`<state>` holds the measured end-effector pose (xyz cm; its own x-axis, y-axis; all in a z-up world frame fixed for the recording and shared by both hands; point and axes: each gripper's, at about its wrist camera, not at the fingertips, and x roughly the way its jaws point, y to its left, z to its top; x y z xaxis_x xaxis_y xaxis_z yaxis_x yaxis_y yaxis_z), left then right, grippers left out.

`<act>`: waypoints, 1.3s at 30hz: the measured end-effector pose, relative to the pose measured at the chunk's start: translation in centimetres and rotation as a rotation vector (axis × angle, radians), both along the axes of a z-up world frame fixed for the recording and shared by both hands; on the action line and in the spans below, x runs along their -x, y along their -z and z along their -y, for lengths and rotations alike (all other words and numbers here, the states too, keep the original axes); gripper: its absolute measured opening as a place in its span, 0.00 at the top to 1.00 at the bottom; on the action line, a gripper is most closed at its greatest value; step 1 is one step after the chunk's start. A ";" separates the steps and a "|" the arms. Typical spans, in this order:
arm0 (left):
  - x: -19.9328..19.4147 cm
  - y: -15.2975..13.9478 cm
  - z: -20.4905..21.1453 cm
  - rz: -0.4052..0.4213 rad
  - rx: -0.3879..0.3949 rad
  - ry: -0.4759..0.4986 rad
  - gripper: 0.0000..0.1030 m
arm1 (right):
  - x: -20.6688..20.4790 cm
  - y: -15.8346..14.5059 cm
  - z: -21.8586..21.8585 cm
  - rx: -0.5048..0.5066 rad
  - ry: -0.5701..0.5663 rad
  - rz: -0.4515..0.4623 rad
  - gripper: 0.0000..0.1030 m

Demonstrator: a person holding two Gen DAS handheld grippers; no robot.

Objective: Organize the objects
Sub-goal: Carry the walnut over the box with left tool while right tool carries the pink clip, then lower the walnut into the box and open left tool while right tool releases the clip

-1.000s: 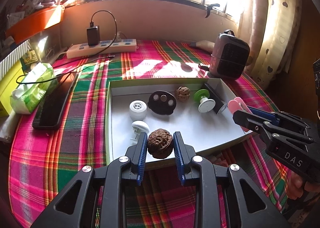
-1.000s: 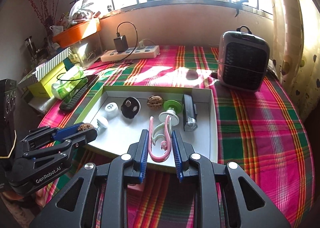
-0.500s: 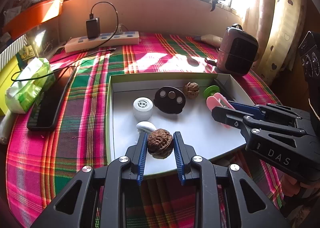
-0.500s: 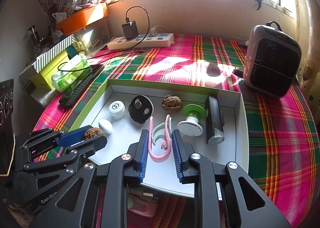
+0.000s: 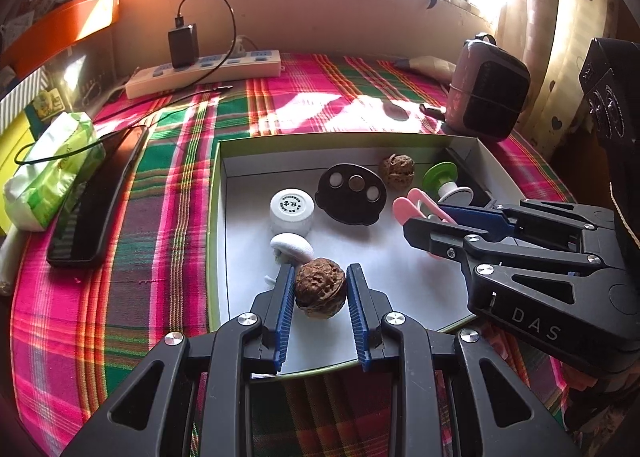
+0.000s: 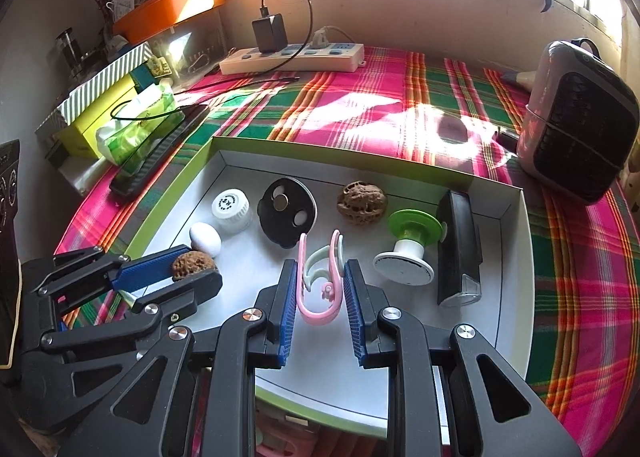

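Observation:
My left gripper [image 5: 321, 288] is shut on a brown walnut [image 5: 320, 288], held just above the near left part of the shallow white box [image 5: 224, 161]. My right gripper [image 6: 320, 289] is shut on a pink clip [image 6: 320, 289], low over the box's middle front. The same walnut [image 6: 191, 265] shows between the left gripper's blue pads in the right wrist view. Inside the box lie a second walnut [image 6: 362, 203], a white cap [image 6: 230, 211], a white egg-shaped piece [image 6: 205, 239], a black disc with magnets [image 6: 286, 213], a green and white spool [image 6: 412, 245] and a black block [image 6: 456, 249].
A small heater [image 6: 576, 121] stands at the back right on the plaid cloth. A power strip [image 6: 292, 57] with a charger lies at the back. At the left are a tissue pack [image 5: 52, 173], a dark phone [image 5: 96, 197] and yellow boxes [image 6: 92, 117].
Both grippers have moved forward and lower over the box with their loads still gripped. The right gripper has come further in over the box's middle.

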<state>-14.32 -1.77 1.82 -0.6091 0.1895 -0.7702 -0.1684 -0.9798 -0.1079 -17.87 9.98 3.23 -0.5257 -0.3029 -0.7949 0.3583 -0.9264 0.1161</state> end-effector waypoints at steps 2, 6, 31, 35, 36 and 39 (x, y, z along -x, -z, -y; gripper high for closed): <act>0.1 0.0 0.1 -0.001 0.001 -0.001 0.76 | 0.2 0.1 0.1 -0.003 -0.002 0.003 0.76; 0.4 0.0 0.1 0.002 0.014 -0.005 0.76 | 0.6 0.5 0.3 -0.010 -0.002 0.016 0.76; 0.8 0.2 -0.3 0.006 0.042 -0.008 0.76 | 1.1 1.0 0.4 -0.023 0.005 0.010 0.76; 0.8 0.3 -0.3 0.005 0.051 -0.008 0.76 | 1.1 0.9 0.5 -0.020 0.008 0.009 0.76; 0.7 0.3 -0.3 0.004 0.052 -0.008 0.76 | 1.0 0.9 0.5 -0.019 0.008 0.008 0.76; 0.7 0.4 -0.3 0.005 0.053 -0.008 0.76 | 1.0 0.9 0.5 -0.021 0.007 0.008 0.76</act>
